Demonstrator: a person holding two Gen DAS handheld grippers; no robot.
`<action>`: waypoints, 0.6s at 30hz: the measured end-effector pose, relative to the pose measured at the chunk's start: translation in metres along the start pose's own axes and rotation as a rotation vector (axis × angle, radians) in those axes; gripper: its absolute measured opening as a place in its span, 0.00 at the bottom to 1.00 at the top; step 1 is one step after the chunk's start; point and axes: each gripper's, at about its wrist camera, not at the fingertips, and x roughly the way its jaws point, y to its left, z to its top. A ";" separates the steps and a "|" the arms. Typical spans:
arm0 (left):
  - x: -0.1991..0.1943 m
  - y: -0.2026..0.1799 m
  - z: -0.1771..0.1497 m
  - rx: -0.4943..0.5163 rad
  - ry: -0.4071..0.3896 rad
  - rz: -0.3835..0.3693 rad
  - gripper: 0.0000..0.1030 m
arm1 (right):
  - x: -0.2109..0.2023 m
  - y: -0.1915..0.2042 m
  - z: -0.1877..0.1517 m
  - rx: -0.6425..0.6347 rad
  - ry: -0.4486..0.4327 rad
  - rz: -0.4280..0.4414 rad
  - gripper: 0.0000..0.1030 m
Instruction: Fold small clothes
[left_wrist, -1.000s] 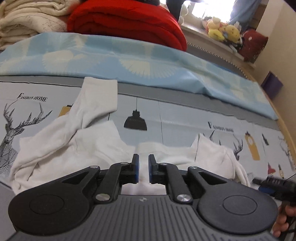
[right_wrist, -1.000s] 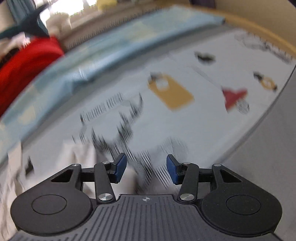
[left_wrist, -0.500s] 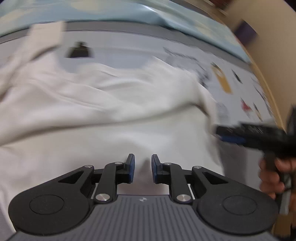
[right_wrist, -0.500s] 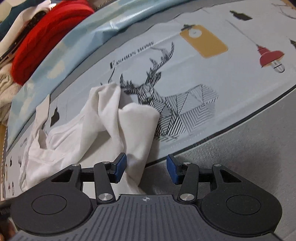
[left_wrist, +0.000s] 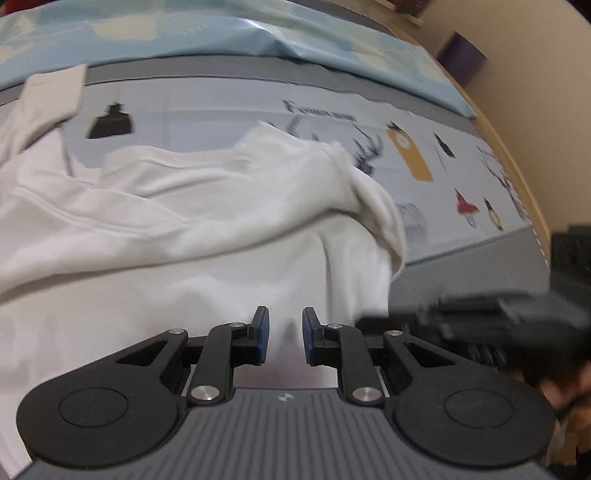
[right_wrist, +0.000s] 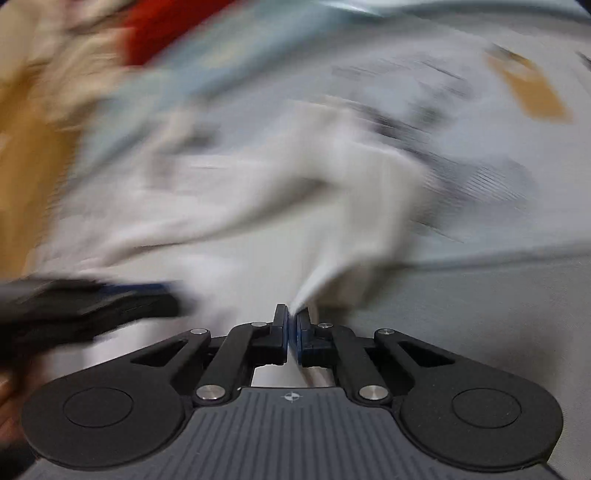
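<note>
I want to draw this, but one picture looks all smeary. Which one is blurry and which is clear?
Right wrist view: badly smeared by motion, the white garment and printed sheet streaked; only the right gripper is sharp. Left wrist view: mostly clear, edges bent by the fisheye, only the other gripper at right blurred.

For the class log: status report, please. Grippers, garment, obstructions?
Right gripper closing on white garment hem. Left gripper slightly open over it, not gripping. Garment crumpled, unfolded. Nothing in the way.

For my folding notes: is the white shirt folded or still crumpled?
Crumpled. The shirt lies bunched in uneven creases on the sheet, one sleeve stretched out.
</note>
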 end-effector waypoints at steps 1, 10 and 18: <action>-0.002 0.004 0.001 -0.006 -0.006 0.011 0.19 | 0.002 0.007 -0.001 -0.016 0.008 0.052 0.09; -0.009 0.017 0.009 -0.021 -0.018 0.035 0.19 | -0.021 -0.026 0.004 0.240 -0.122 -0.081 0.23; -0.010 0.018 0.008 -0.021 -0.020 0.044 0.19 | 0.009 -0.026 -0.006 0.146 0.050 -0.233 0.23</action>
